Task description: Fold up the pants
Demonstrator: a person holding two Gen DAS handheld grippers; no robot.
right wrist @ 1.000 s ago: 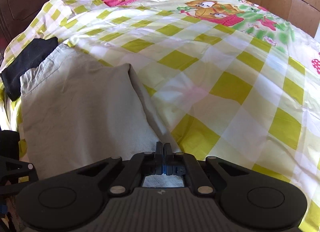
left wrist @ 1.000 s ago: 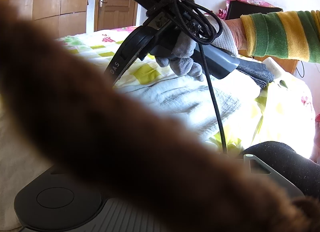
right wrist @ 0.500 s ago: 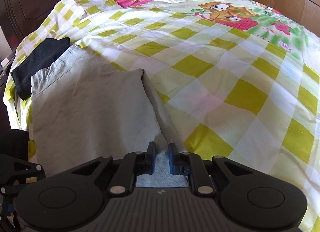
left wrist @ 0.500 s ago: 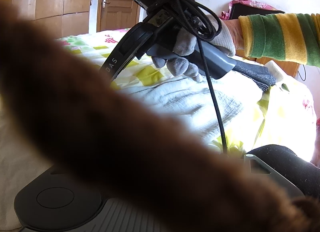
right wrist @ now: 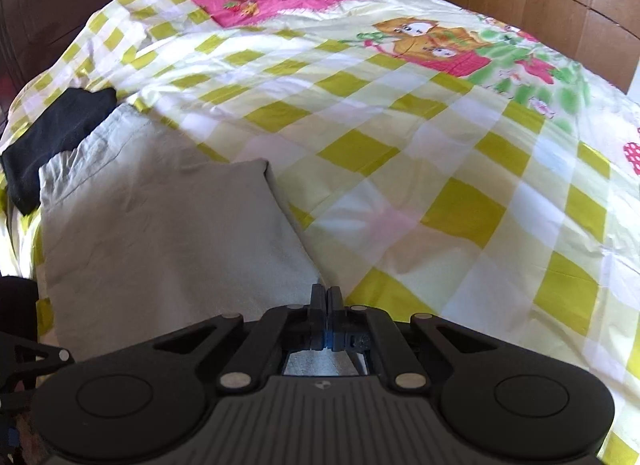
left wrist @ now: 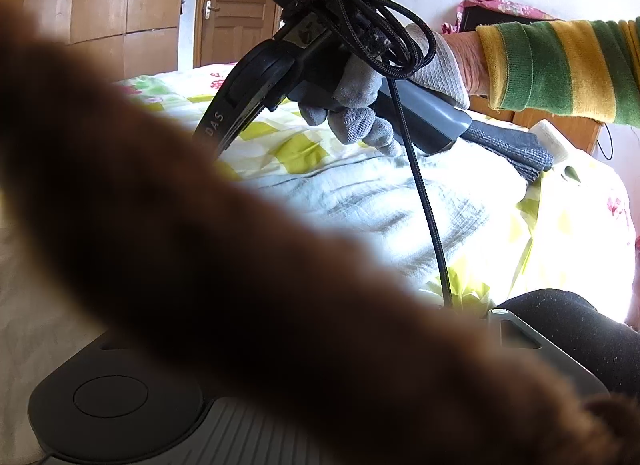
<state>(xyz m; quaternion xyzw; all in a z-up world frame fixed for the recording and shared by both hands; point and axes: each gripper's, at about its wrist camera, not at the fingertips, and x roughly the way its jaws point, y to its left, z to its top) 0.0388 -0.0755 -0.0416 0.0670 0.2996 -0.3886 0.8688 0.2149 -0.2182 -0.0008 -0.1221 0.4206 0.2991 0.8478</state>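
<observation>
Beige pants [right wrist: 160, 233] lie partly folded on the checked bedspread [right wrist: 400, 153]; more folds probably remain. Right gripper [right wrist: 327, 297] pinched closed at their edge; left gripper's fingers hidden, state unknowable.

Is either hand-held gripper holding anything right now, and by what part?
The right hand-held gripper is shut on the near edge of the beige pants, at a fold. The left hand-held gripper is hidden behind a blurred brown object, so it cannot be told.

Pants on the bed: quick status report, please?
Right gripper shut, apparently pinching the near edge of the beige pants. Pants partly folded on the checked bedspread. Left gripper's fingers hidden by a blurred brown shape.
</observation>
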